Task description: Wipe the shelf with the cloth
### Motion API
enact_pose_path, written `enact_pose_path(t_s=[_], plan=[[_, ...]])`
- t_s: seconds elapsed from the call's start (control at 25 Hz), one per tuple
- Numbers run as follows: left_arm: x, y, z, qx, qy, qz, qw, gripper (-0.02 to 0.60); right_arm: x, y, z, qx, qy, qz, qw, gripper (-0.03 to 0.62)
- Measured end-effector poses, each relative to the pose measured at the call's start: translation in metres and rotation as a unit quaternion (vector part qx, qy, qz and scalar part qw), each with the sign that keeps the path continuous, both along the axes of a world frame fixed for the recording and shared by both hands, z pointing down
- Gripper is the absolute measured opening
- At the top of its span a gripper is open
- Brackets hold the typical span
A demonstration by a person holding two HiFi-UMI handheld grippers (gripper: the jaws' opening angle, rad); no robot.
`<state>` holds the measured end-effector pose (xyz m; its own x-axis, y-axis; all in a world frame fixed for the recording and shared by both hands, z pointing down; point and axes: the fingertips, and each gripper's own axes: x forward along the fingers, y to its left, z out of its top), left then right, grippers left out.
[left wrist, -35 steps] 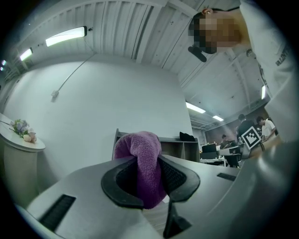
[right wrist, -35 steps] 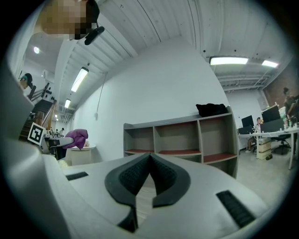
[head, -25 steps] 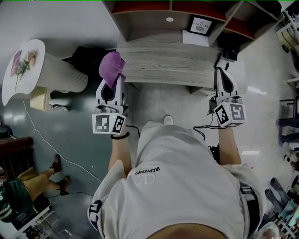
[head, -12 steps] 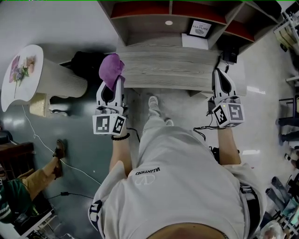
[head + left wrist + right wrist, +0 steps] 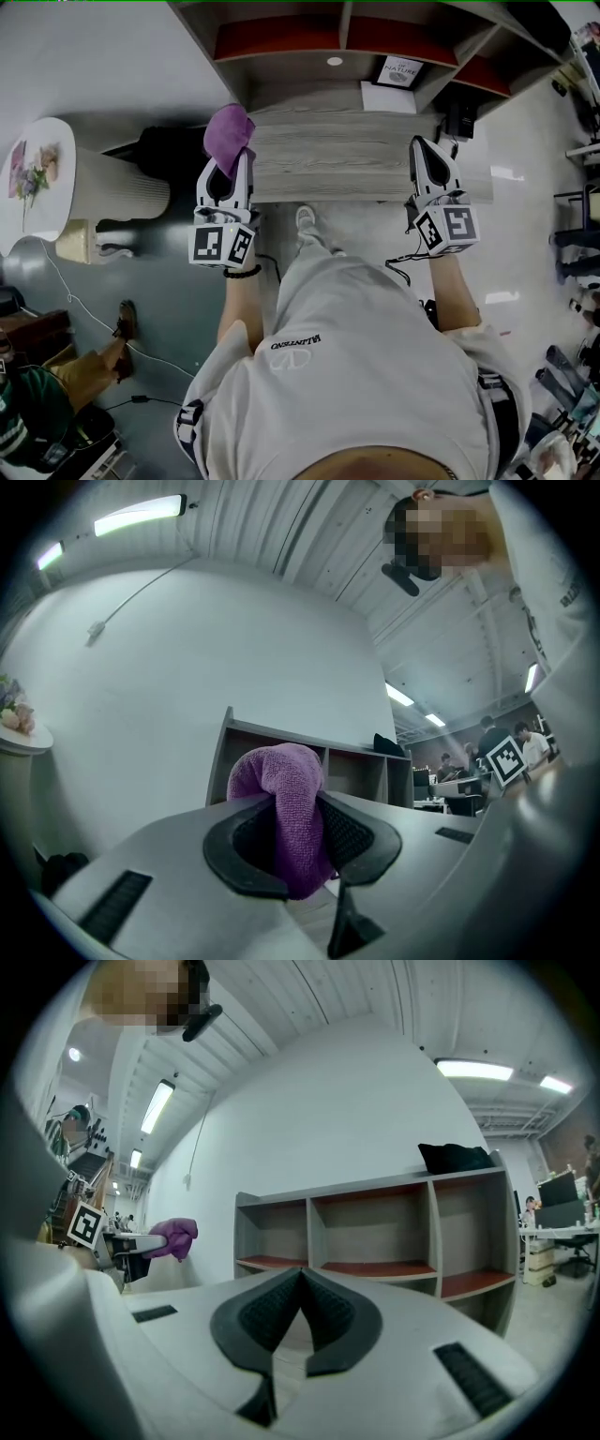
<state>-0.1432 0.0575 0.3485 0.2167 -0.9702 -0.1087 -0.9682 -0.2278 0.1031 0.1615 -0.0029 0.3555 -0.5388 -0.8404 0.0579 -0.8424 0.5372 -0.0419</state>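
The left gripper [image 5: 228, 171] is clenching the purple cloth [image 5: 228, 129] at the left end of the shelf [image 5: 337, 159] top, seemingly ready for wiping, while the right gripper [image 5: 422, 150], closed on nothing, is hovering aside.

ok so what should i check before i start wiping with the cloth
1. Purple cloth gripped: ok. The left gripper has its jaws shut on it, with a wad bunched past the tips.
2. Cloth touching the grey wooden top: cannot tell. The head view only shows it over the top's left end.
3. Right gripper clear of the cloth: ok. Its jaws are shut on nothing and it is at the top's right end.
4. Wiping path free: not ok at the back, where a framed sign stands right of centre. The front strip looks bare.
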Motion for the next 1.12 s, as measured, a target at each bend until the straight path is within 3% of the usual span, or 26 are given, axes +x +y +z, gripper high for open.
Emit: enact_pose_path(t_s=[0.52,0.84,1.12], plan=[[-0.054,-0.112,0.016,-0.009,0.029,0.012,0.9995,0.089,-0.105,-0.100,-0.006,0.012,0.004,-0.031,0.999,-0.002],[-0.078,-0.181,0.031,-0.038,0.037,0.035,0.9980,0.089,-0.135,-0.140,0.007,-0.005,0.010,-0.009,1.000,-0.002],[-0.081,-0.227,0.036,-0.039,0.036,0.042,0.9977,0.089,-0.143,-0.161,0.022,-0.021,0.017,0.001,1.000,-0.002]])
